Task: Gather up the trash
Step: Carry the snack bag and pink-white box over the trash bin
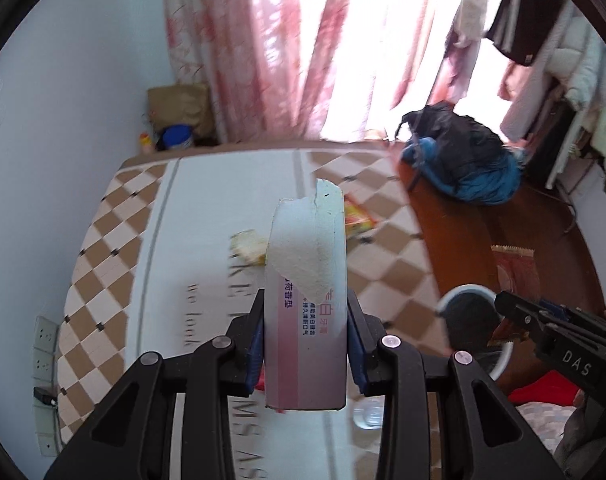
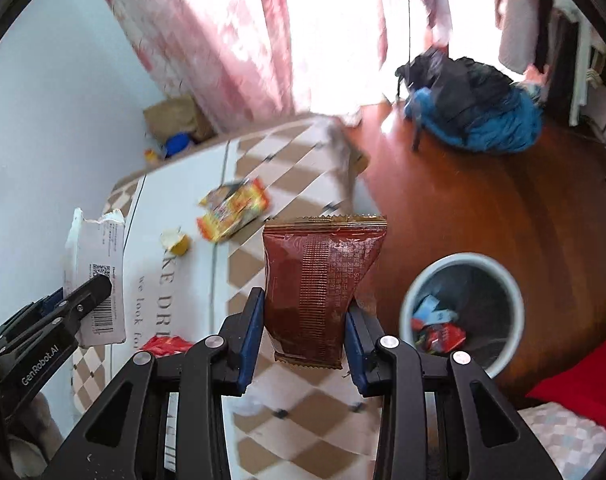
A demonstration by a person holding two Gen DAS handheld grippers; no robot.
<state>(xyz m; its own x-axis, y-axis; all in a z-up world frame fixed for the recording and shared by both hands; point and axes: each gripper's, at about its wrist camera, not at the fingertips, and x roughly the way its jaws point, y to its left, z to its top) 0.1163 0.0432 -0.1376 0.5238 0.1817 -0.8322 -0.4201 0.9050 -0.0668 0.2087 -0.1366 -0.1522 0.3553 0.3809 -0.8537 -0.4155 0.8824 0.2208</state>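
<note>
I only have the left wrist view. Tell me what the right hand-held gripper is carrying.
Observer: The right hand-held gripper is shut on a dark red snack packet, held upright.
Operator: Now report what's inside the bin.
Observer: The white bin on the floor already holds a blue carton and red wrappers.
Operator: Name anything on the bed that my fingers hide.
Observer: A red wrapper lies on the bedspread, near the torn box in the left hand-held gripper.
</note>
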